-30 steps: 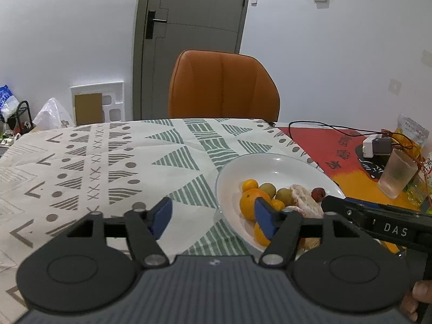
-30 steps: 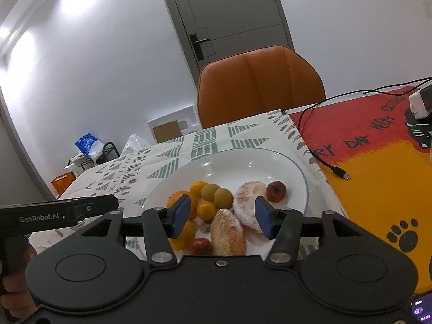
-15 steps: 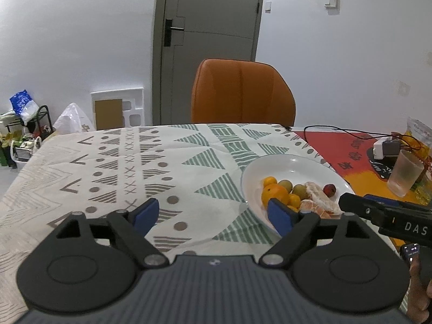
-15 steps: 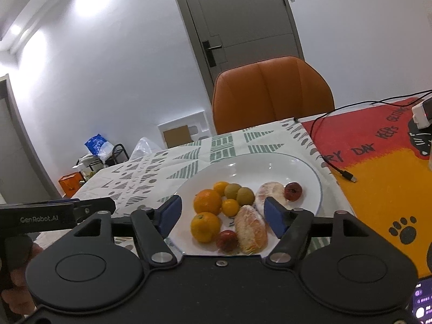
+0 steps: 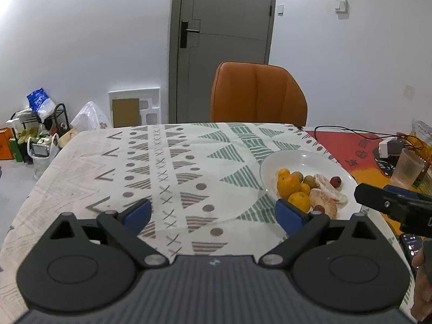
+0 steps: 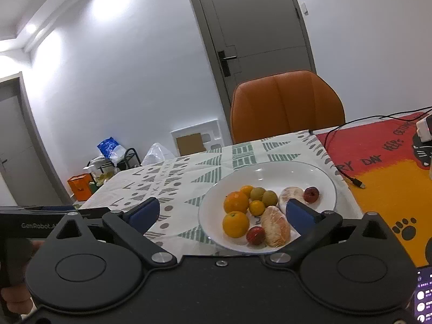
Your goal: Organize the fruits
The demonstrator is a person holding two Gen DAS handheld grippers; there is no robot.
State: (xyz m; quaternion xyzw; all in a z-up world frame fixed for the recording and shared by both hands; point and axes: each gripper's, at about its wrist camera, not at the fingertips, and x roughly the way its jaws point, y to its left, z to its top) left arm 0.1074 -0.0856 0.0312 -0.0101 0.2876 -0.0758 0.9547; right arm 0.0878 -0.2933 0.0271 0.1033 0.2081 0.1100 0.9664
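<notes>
A white plate [image 6: 310, 172] on the patterned tablecloth holds two oranges [image 6: 235, 223], small yellow and green fruits [image 6: 266, 197], two peeled citrus pieces [image 6: 275, 229] and two red fruits [image 6: 311, 194]. The plate also shows in the left wrist view [image 5: 302, 159]. My right gripper [image 6: 221, 214] is open and empty, held above the plate's near edge. My left gripper [image 5: 213, 214] is open and empty above the cloth, left of the plate. The right gripper's body [image 5: 391, 202] reaches in at that view's right edge.
An orange chair [image 5: 257, 94] stands at the table's far side. A red and yellow mat [image 6: 391, 178] with a black cable [image 6: 348, 175] lies right of the plate. A plastic cup [image 5: 407, 167] and a charger [image 5: 388, 145] sit at the far right.
Both grippers have drawn back and up from the plate. Both have opened wider. The fruits have not moved.
</notes>
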